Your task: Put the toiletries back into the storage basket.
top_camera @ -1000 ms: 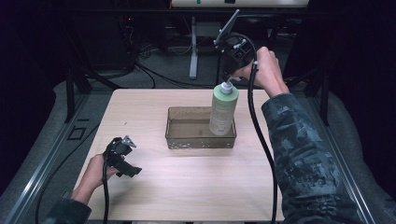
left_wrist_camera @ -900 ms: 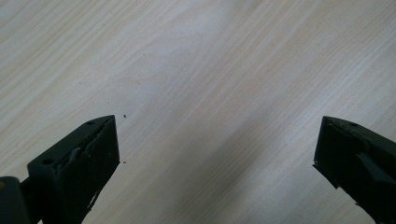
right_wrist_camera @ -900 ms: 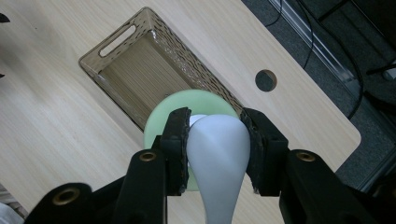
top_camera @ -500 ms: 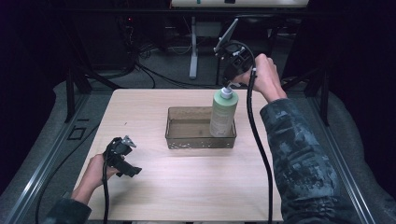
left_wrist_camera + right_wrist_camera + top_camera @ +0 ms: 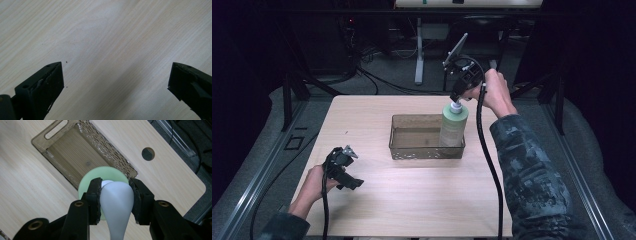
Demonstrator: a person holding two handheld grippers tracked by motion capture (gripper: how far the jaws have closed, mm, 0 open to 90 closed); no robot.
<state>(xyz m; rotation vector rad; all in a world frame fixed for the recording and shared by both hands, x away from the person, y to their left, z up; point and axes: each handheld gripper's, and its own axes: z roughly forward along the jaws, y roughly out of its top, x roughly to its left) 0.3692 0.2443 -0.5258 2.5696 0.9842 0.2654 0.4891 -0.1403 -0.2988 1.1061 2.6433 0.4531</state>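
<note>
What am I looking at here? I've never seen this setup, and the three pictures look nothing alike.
There is no robot. A person at a wooden table holds a handheld gripper in each hand. The high view looks down from above. The other two pictures come from cameras riding on the grippers.

On the table stands a clear brown plastic basket. The right gripper is shut on the white pump top of a pale green bottle, which stands upright at the basket's right end. The right gripper view looks straight down on this: black fingers squeeze the pump head.

The left gripper is near the table's front left, open, with bare wood in front of it.
</note>
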